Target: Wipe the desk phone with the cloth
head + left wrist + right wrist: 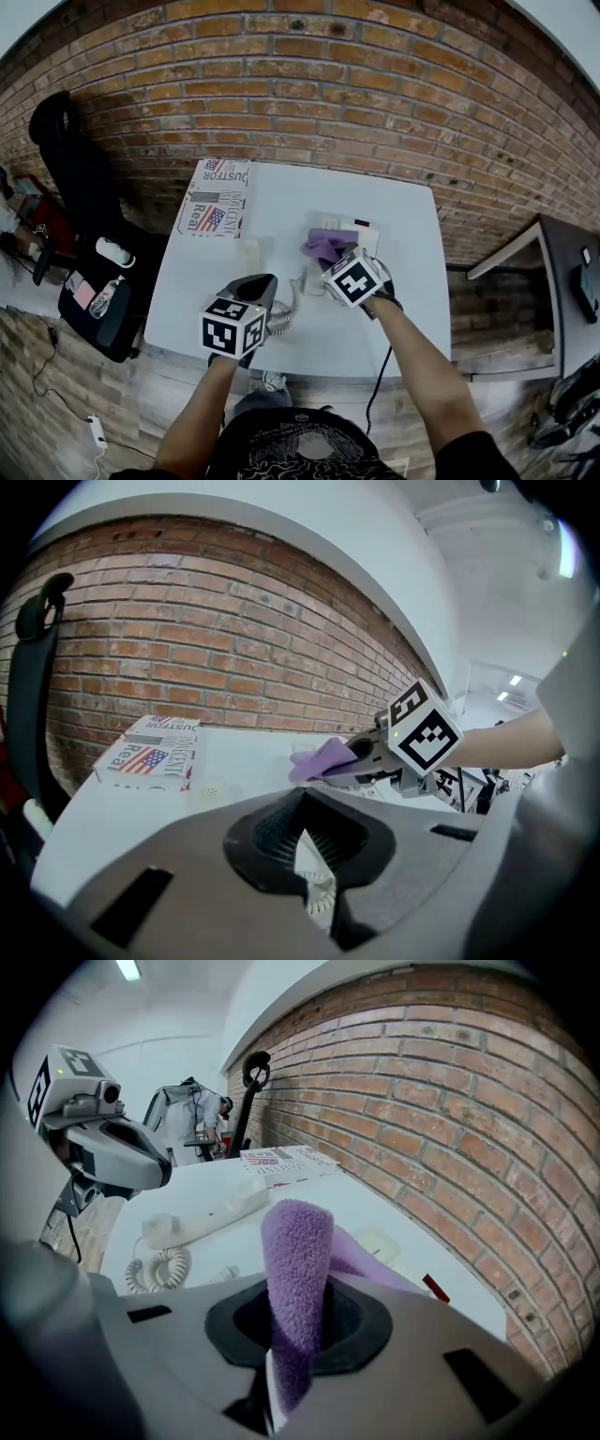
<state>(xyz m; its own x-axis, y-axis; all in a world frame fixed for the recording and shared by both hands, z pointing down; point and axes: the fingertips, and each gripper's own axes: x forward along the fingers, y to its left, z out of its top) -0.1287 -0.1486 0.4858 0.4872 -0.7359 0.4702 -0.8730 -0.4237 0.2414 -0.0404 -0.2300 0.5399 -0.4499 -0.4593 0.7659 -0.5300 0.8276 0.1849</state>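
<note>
The white desk phone base sits at the middle of the white table, partly under the purple cloth. My right gripper is shut on that cloth, which sticks up between its jaws and hangs over the base. The white handset lies off the base on the table to the left, and its coiled cord trails toward the front. My left gripper hovers above the cord near the front edge, its jaws together with nothing in them. From the left gripper view, the right gripper holds the cloth.
A printed cardboard box lies at the table's far left corner. A brick wall runs behind the table. A black chair stands left of it. A dark cable hangs over the front edge.
</note>
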